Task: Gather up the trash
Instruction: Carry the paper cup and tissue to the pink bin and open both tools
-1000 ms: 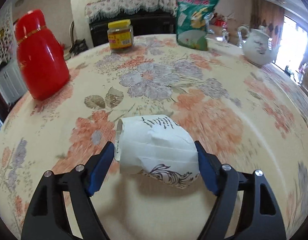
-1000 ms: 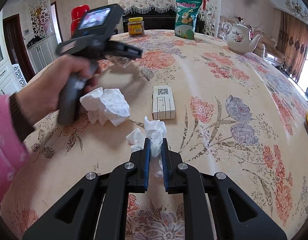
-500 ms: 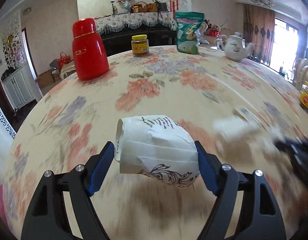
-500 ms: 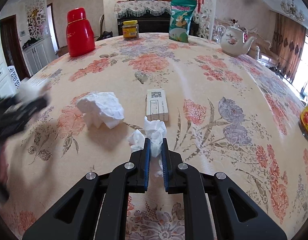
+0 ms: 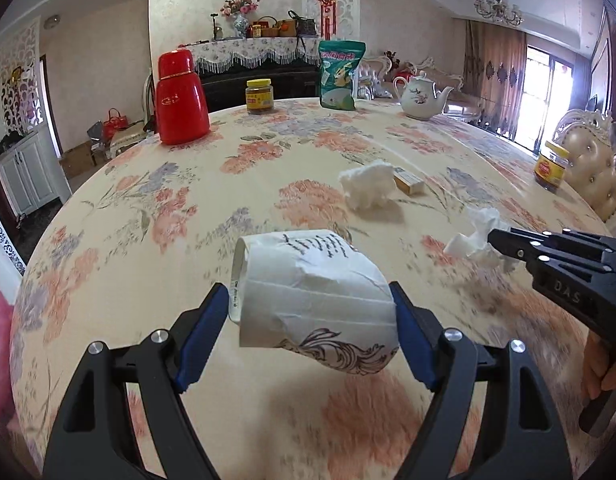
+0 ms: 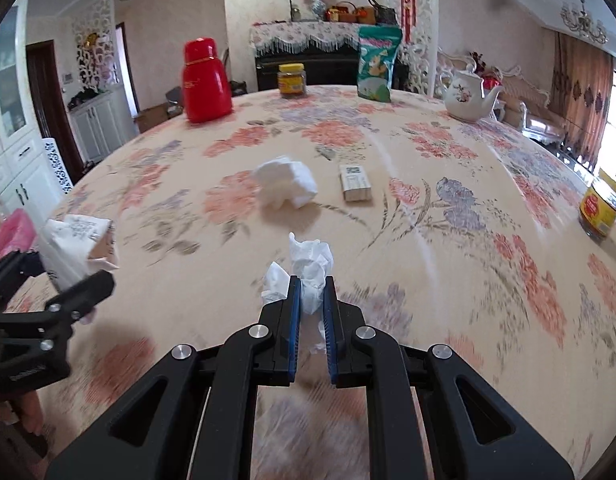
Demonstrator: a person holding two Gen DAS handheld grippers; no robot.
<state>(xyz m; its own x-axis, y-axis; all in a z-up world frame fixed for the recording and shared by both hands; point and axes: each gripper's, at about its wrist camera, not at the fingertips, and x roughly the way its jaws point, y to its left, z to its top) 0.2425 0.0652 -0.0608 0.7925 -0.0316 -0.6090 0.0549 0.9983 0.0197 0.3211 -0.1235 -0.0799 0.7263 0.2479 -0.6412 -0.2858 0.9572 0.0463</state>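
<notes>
At a round bench (image 5: 108, 208) spread with a floral cloth, the left tongs (image 5: 312, 312) clamped a crumpled paper cup (image 5: 312, 292) on its side between blue pads, lifted clear of the cloth, its open mouth turned left and its inside hidden. To the right, the right tongs (image 6: 310, 300) were closed tight on a small wad of white tissue (image 6: 312, 268), also held above the cloth. More trash lay on the bench: a larger crumpled tissue (image 6: 286, 182) near the middle, with a small flat carton (image 6: 354, 184) just beside it on the right. Along the far edge, from left to right, stood a red flask (image 6: 206, 80) with its cap on, a yellow-lidded jar (image 6: 292, 80) of brown contents, a green snack pouch (image 6: 376, 64) standing upright, and a white teapot (image 6: 468, 96) with its lid on. A second yellow-lidded jar (image 6: 602, 208) stood at the right rim. Behind the bench, a lace-draped piano (image 6: 308, 56) carried flowers and baskets, white cabinets lined the left wall, and curtained windows glowed at right.
</notes>
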